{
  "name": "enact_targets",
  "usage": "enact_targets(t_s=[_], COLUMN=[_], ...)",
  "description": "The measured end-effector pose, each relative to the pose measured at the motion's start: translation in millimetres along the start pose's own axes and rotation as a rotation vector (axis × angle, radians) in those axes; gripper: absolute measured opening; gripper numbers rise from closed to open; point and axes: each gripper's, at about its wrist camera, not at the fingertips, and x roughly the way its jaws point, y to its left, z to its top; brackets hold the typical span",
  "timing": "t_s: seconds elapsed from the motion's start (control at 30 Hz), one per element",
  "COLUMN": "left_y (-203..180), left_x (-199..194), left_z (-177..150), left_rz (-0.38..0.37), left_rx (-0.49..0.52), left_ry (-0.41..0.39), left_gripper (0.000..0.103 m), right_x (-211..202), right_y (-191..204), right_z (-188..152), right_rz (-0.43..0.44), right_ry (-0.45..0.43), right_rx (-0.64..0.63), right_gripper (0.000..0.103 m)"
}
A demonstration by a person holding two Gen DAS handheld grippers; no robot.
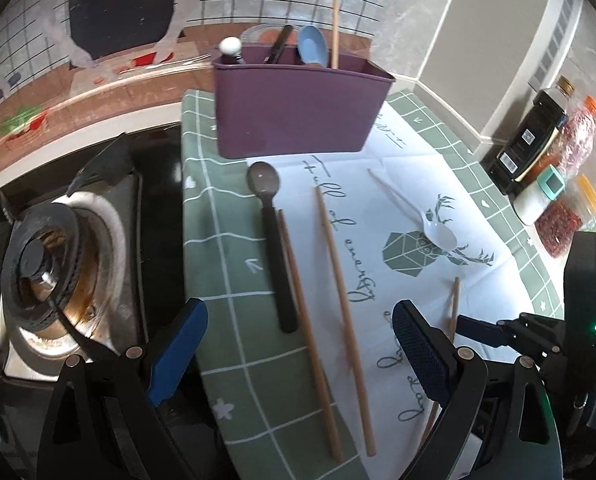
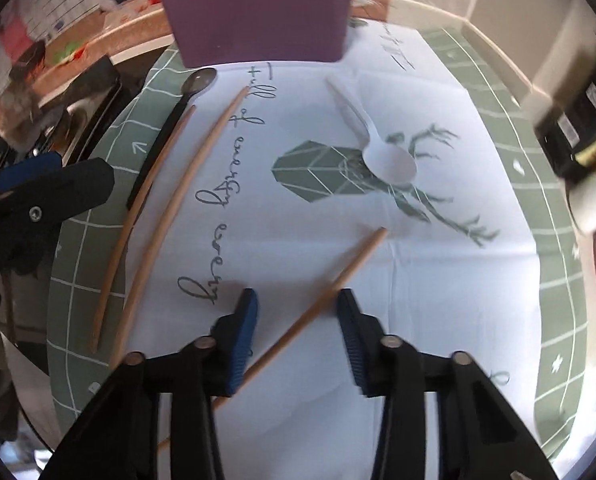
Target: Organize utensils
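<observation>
My right tool (image 2: 298, 336) straddles the lone chopstick (image 2: 339, 276), jaws narrowed but not yet pinching; it points toward one o'clock. Closing off-centre could roll it away. My left tool (image 1: 298, 356) hangs wide open, empty. Holder (image 2: 258, 20) sits at twelve.

1. The holder (image 1: 294, 116) is plain purple.
2. The cloth (image 1: 234, 240) is green with a white grid around the edge and white in the middle, printed with a green deer head and dark script.
3. The three chopsticks (image 1: 339, 264) on the cloth are pale wood-coloured.
4. One spoon (image 1: 272, 236) looks grey with a black handle; the other spoon (image 2: 381, 156) is white.
5. The gripper pads (image 1: 178, 352) are blue on black arms.
</observation>
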Motion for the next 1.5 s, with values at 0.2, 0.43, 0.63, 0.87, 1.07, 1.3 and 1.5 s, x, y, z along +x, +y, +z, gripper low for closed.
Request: enact_targets(t_s=[0.2, 0.43, 0.63, 0.87, 1.07, 1.3, 1.5], left_y=[3, -9, -23, -35, -55, -42, -37], left_x=[0, 9, 45, 87, 92, 76, 62], left_z=[-1, 5, 19, 40, 48, 37, 22], left_rz=[0.024, -0.013, -0.084, 0.018, 0.074, 0.067, 0.042], left_rx=[-0.015, -0.018, -0.028, -0.01, 0.062, 0.0, -0.02], left_ry=[0.007, 0.035, 0.157, 0.247, 0.261, 0.245, 0.269], left_gripper=[0.094, 0.085, 0.041, 0.036, 0.016, 0.007, 0.007], right_x=[-10, -21, -17, -5, 5, 2, 6], right_y=[3, -36, -59, -31, -11, -28, -64], right_z=[-2, 19, 29, 14, 4, 8, 29], right_rz=[0.015, 0.06, 0.175, 0.283, 0.24, 0.198, 0.261], right_ry=[-0.023, -0.061, -0.037, 0.009, 0.006, -0.02, -0.003], right_rx=[-0.1, -0.056, -0.048, -0.142, -0.231, -0.281, -0.169], right_gripper=[0.005, 0.005, 0.006, 0.025, 0.025, 0.005, 0.005])
